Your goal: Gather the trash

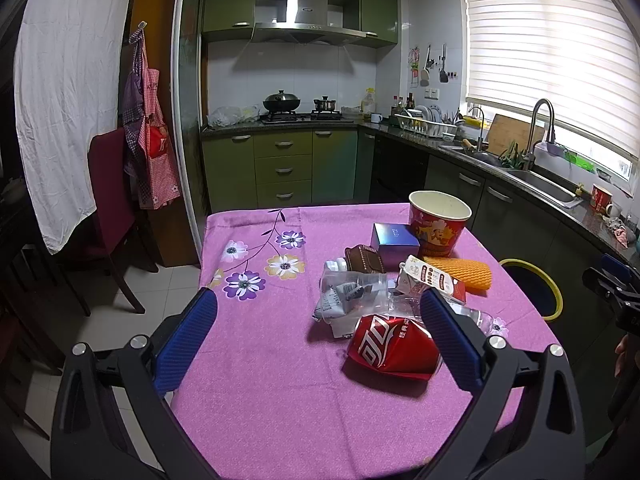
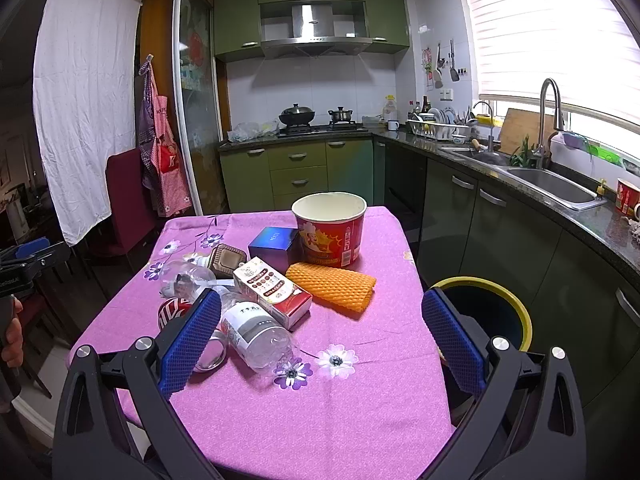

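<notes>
Left wrist view shows the left gripper (image 1: 318, 320) held above the near edge of a table (image 1: 256, 400) with a pink flowered cloth, its two blue pads spread as wide as they go and nothing between them. The trash lies in one heap on the far right part of the table, so it is all within reach of both hands. The nearest piece is a crushed red soda can (image 1: 390, 350), lying on its side just in front of the right-hand pad. Behind it are clear plastic bags (image 1: 352, 288), a small carton with red print (image 1: 434, 280), an orange foam fruit net (image 1: 460, 274), a brown ridged object (image 1: 364, 259) that I cannot identify surely, a blue box (image 1: 394, 240) and a red paper bucket (image 1: 438, 222) standing upright and empty.

In the right wrist view the right gripper (image 2: 322, 322) is also fully spread and holds nothing. It points slightly downward at the heap, where a clear plastic bottle (image 2: 256, 334) with a white label lies on its side beside the carton. A round bin with a yellow rim (image 2: 520, 312) stands on the floor just beside the right edge of the table, probably placed there so that each piece needs only a short carry. I judge that collecting is not yet begun.
</notes>
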`<state>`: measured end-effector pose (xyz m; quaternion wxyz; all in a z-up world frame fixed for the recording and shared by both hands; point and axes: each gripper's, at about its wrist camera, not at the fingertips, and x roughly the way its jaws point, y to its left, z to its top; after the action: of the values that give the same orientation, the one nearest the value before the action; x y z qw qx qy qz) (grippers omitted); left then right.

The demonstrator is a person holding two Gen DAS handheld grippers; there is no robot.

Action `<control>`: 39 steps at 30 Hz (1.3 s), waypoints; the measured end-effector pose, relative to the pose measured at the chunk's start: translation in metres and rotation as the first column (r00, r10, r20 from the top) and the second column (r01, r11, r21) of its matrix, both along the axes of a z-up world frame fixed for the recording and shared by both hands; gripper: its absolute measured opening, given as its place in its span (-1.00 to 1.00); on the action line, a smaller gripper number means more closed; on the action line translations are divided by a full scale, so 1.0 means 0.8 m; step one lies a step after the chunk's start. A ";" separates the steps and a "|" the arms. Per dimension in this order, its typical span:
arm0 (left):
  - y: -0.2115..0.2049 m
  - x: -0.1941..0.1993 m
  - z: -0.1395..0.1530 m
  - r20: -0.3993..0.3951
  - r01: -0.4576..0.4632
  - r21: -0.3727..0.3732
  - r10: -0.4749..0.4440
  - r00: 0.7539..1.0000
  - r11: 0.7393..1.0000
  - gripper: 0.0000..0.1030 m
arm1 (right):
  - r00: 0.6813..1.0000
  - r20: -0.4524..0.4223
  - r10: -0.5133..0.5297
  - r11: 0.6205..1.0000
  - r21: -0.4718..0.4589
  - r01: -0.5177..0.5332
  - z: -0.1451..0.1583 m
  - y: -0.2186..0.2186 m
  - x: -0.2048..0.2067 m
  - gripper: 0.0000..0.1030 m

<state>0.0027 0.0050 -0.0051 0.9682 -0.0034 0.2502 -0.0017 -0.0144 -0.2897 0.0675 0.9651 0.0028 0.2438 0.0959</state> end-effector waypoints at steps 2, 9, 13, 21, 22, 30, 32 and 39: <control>0.000 0.000 0.001 -0.001 0.002 -0.003 -0.002 1.000 1.000 0.88 | 1.000 -0.001 0.000 1.000 0.000 0.000 0.000 0.000 0.000 0.93; 0.002 0.003 -0.001 -0.002 0.002 -0.003 -0.002 1.000 1.000 0.88 | 1.000 -0.001 0.002 1.000 -0.001 -0.002 -0.002 0.000 0.000 0.93; 0.001 0.003 0.000 -0.002 0.000 -0.002 0.000 1.000 1.000 0.88 | 1.000 -0.002 0.001 1.000 -0.001 -0.001 -0.005 -0.001 0.001 0.93; 0.001 0.001 -0.001 -0.002 0.002 -0.002 -0.002 1.000 1.000 0.88 | 1.000 -0.003 0.003 1.000 -0.001 -0.003 -0.005 0.001 0.002 0.93; 0.002 0.002 -0.002 -0.003 0.002 -0.003 -0.002 1.000 1.000 0.88 | 1.000 -0.003 0.003 1.000 -0.002 -0.003 -0.005 0.001 0.002 0.93; -0.001 0.001 -0.006 -0.004 0.001 -0.002 -0.001 1.000 1.000 0.88 | 1.000 -0.005 0.002 1.000 -0.004 -0.002 -0.004 -0.001 0.000 0.93; -0.002 0.001 -0.007 -0.005 0.002 -0.001 -0.002 1.000 1.000 0.88 | 1.000 -0.005 0.003 1.000 -0.004 -0.003 -0.007 -0.001 0.001 0.93; -0.013 -0.002 -0.018 -0.009 0.005 0.006 -0.005 1.000 1.000 0.88 | 1.000 -0.007 0.002 1.000 -0.003 -0.002 -0.009 -0.002 0.002 0.93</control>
<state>0.0014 -0.0052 -0.0191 0.9670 0.0000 0.2546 -0.0036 -0.0124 -0.2912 0.0604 0.9641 0.0013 0.2472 0.0966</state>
